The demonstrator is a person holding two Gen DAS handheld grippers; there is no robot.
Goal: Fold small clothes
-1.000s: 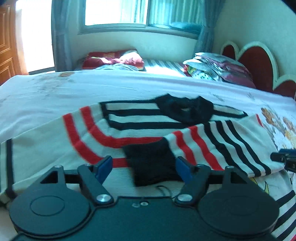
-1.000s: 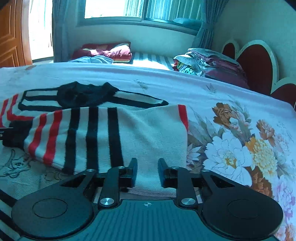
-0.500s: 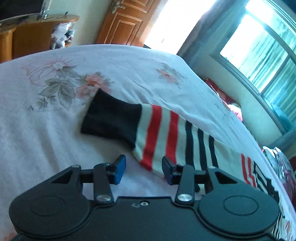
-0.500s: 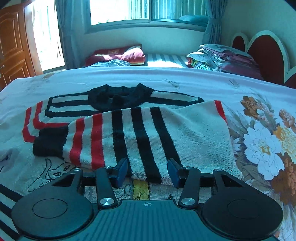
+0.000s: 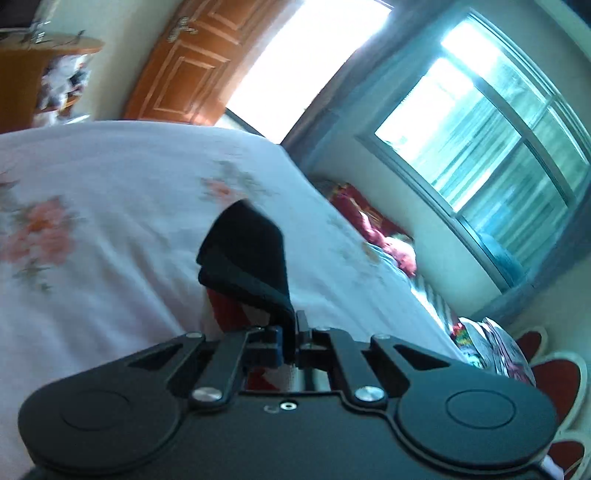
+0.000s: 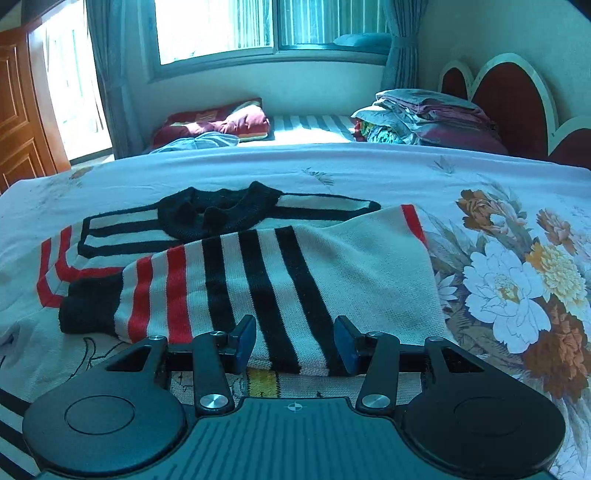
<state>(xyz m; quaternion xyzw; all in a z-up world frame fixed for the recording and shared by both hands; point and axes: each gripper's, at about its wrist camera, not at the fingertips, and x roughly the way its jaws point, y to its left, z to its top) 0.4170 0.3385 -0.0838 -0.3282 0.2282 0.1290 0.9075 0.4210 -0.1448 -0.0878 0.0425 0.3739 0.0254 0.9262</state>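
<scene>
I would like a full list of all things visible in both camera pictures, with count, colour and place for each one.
sweater: 1, cream with black and red stripes and black collar, flat on the bed, one sleeve folded across the body
sleeve cuff: 1, black, lifted above the bed in the left gripper
bedsheet: 1, white with flower print, covering the bed
headboard: 1, dark red with pale trim, at the right
folded bedding pile: 1, mixed colours, by the headboard
cushion: 1, dark red, under the window
window: 1, bright, with blue curtains
door: 1, brown wood, far left
left gripper: 1, black, shut on the cuff
right gripper: 1, black, open, over the folded sleeve
</scene>
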